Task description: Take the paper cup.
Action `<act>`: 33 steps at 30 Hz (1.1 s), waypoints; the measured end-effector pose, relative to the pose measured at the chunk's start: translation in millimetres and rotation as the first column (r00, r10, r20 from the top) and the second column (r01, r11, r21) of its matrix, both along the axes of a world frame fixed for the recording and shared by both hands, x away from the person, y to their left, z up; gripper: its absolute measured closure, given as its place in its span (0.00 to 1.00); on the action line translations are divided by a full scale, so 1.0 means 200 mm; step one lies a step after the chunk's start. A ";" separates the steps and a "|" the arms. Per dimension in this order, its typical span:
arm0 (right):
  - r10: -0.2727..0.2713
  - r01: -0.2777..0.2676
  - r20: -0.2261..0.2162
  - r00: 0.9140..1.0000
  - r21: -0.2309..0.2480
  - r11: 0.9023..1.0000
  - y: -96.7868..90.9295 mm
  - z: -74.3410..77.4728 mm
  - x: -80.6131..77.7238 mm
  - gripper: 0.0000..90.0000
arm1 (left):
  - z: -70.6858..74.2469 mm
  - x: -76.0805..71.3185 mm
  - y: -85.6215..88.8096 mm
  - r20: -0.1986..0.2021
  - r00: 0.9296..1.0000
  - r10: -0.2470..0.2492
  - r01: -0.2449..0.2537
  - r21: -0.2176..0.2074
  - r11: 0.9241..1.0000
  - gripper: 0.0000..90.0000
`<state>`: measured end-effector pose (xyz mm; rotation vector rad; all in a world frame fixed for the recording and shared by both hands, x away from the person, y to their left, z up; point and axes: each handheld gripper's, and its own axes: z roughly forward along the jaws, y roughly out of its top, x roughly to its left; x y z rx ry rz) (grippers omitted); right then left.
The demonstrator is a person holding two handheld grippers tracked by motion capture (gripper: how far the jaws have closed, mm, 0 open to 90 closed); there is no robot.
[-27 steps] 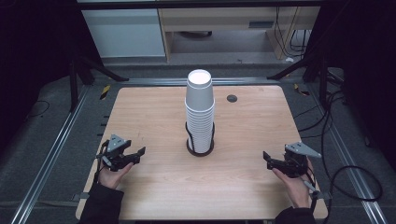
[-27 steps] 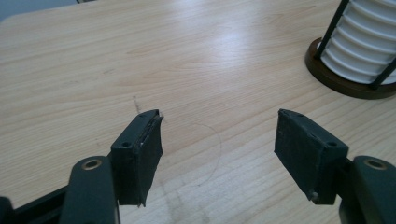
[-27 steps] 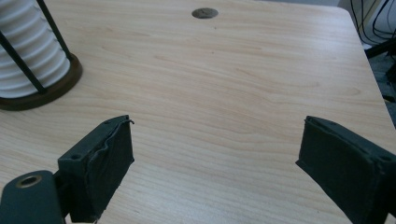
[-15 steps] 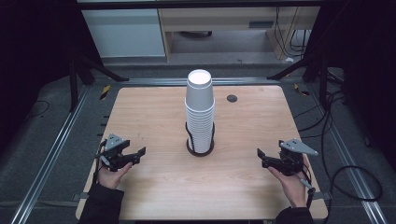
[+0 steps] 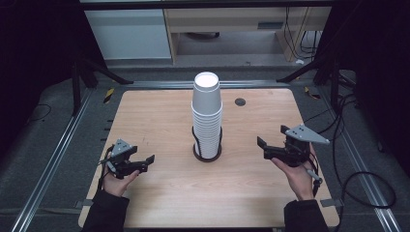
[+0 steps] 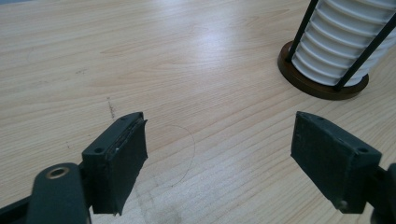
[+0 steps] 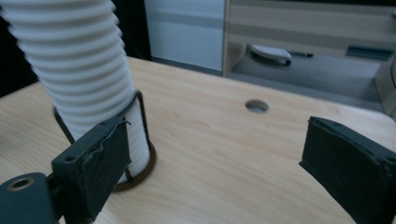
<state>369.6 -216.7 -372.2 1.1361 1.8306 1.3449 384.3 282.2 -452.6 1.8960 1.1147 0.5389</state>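
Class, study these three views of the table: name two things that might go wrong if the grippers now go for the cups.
1. The cup stack is tall and stands far above its low wire holder; a sideways nudge might tip it.
2. The cups are nested tightly, so a pull on the top one may lift several. Both the left gripper and the right gripper are open and empty.

Landmark: stack of cups [image 5: 207, 113], upright at the middle of the table [image 5: 159, 116]. It sits in a wire holder [image 5: 207, 150] whose ring base rests on the tabletop. Left gripper [image 5: 145, 162] lies left of the stack and nearer the person's edge, well apart from it. Right gripper [image 5: 262, 147] lies right of the stack, near its base, apart. Round hole [image 5: 240, 102] in the tabletop is behind and right of the stack. A cabinet [image 5: 130, 31] stands beyond the table, behind and left of the stack.
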 end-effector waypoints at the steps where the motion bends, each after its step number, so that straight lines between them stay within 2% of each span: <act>1: 0.009 -0.009 0.011 1.000 0.005 1.000 0.01 0.02 0.00 0.08 | 0.00 0.00 0.00 -0.004 1.000 -0.002 0.002 0.000 1.000 0.20; 5: 0.058 -0.061 0.063 0.996 0.034 0.998 0.09 0.15 0.01 0.07 | 0.00 0.00 0.00 -0.006 1.000 -0.006 0.006 -0.003 1.000 0.19; 11: 0.102 -0.109 0.116 0.988 0.051 0.993 0.20 0.24 0.03 0.06 | -0.01 0.00 -0.01 -0.008 1.000 -0.022 0.022 0.002 1.000 0.19; 15: 0.120 -0.128 0.126 0.985 0.054 0.990 0.25 0.27 0.05 0.06 | -0.01 0.00 -0.02 -0.007 0.999 -0.034 0.034 0.005 0.999 0.19; 18: 0.149 -0.160 0.144 0.978 0.073 0.984 0.32 0.29 0.08 0.05 | -0.01 0.00 -0.02 -0.009 0.999 -0.038 0.039 0.007 0.999 0.19; 23: 0.169 -0.183 0.144 0.975 0.083 0.980 0.39 0.31 0.11 0.05 | -0.01 0.00 -0.03 -0.008 0.999 -0.041 0.041 0.009 0.999 0.19; 26: 0.185 -0.201 0.158 0.970 0.089 0.976 0.45 0.33 0.14 0.05 | -0.01 0.00 -0.03 -0.010 0.999 -0.046 0.046 0.012 0.999 0.19; 30: 0.199 -0.216 0.165 0.966 0.088 0.972 0.50 0.34 0.17 0.05 | -0.01 0.00 -0.03 -0.011 0.999 -0.049 0.049 0.013 0.999 0.19; 33: 0.201 -0.216 0.173 0.964 0.072 0.974 0.55 0.34 0.19 0.04 | -0.02 0.00 -0.04 -0.013 0.998 -0.053 0.053 0.014 0.998 0.19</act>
